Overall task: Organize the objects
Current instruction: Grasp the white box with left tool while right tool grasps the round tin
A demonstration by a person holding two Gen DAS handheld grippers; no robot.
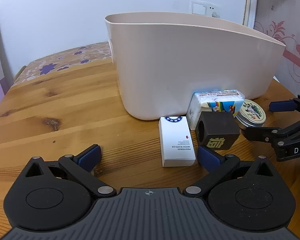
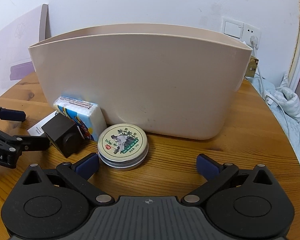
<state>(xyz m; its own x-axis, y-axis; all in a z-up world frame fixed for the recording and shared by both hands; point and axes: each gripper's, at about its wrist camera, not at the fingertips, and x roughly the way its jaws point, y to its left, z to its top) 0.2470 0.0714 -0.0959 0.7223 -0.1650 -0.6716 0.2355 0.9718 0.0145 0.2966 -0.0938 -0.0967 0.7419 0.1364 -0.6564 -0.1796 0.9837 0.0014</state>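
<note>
A tall beige bin point(image 1: 190, 66) point(image 2: 138, 80) stands on the round wooden table point(image 1: 60, 110). Against its near wall lean a tissue pack point(image 1: 216, 104) point(image 2: 84, 112), a white box point(image 1: 176, 140) point(image 2: 38, 128), a dark brown cube point(image 1: 218, 132) point(image 2: 64, 136) and a round tin point(image 1: 251, 113) point(image 2: 123, 145). My left gripper point(image 1: 149, 156) is open, the white box lying between its fingers. My right gripper point(image 2: 148, 165) is open too, its left pad point(image 2: 88, 165) beside the tin. Each gripper shows in the other's view: right gripper point(image 1: 270, 120), left gripper point(image 2: 26, 128).
A floral cloth point(image 1: 66, 60) covers the table's far left. A white cable point(image 2: 264, 84) runs from the wall socket point(image 2: 252, 38) down to the right. Crumpled fabric point(image 2: 290, 104) lies past the table's right edge. The bin's inside is hidden.
</note>
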